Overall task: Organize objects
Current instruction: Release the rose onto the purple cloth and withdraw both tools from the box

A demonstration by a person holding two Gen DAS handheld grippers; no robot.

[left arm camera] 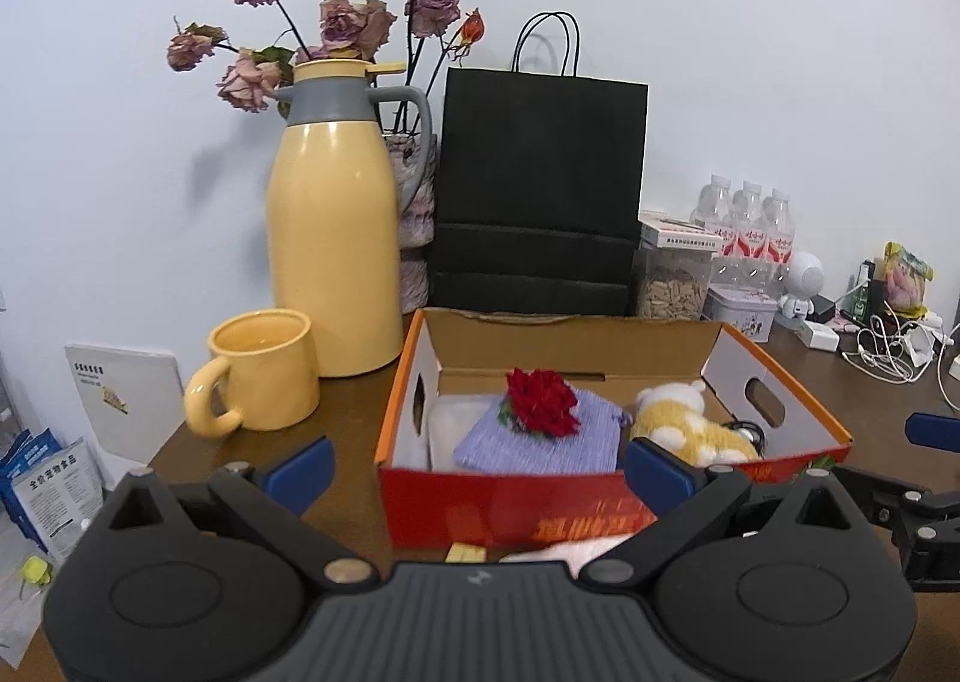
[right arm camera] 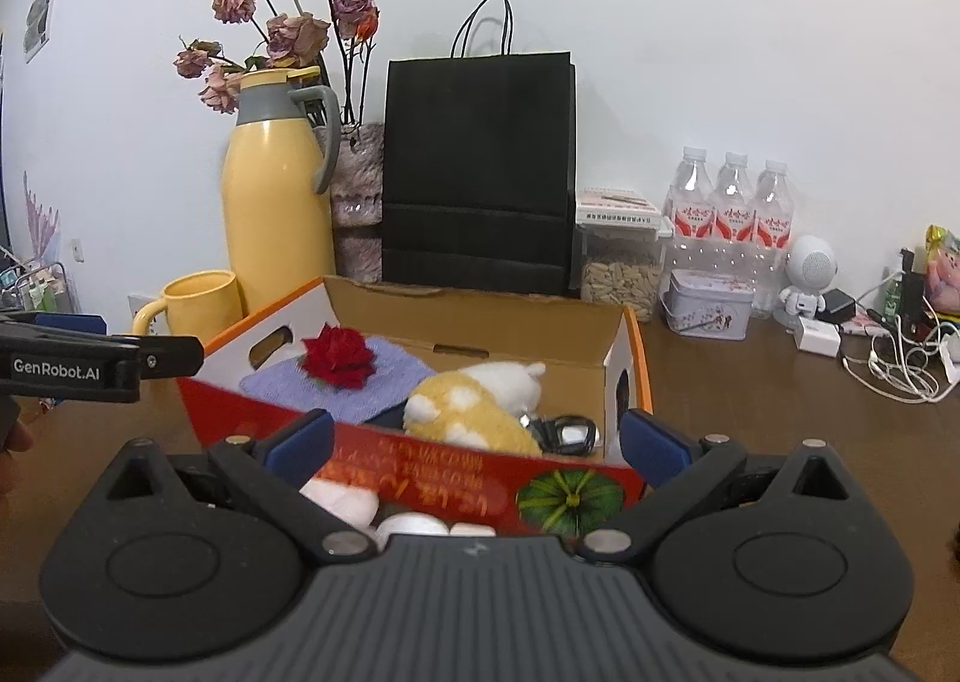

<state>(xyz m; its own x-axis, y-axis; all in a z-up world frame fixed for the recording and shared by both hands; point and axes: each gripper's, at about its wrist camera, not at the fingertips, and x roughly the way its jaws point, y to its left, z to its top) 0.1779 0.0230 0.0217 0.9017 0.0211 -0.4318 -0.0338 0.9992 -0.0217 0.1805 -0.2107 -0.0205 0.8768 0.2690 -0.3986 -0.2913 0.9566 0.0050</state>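
While held wide, both grippers [left arm camera: 480, 469] [right arm camera: 477, 442] before box [left arm camera: 600, 349].

Home: thermos [left arm camera: 333, 238], dried roses [left arm camera: 336, 21]

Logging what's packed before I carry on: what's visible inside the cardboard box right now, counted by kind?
Yellow-and-white plush toy: 1
Red fabric rose: 1
Purple knitted mat: 1
White container, partly hidden under the mat: 1
Dark shiny item, too hidden to identify: 1
Total in the cardboard box: 5
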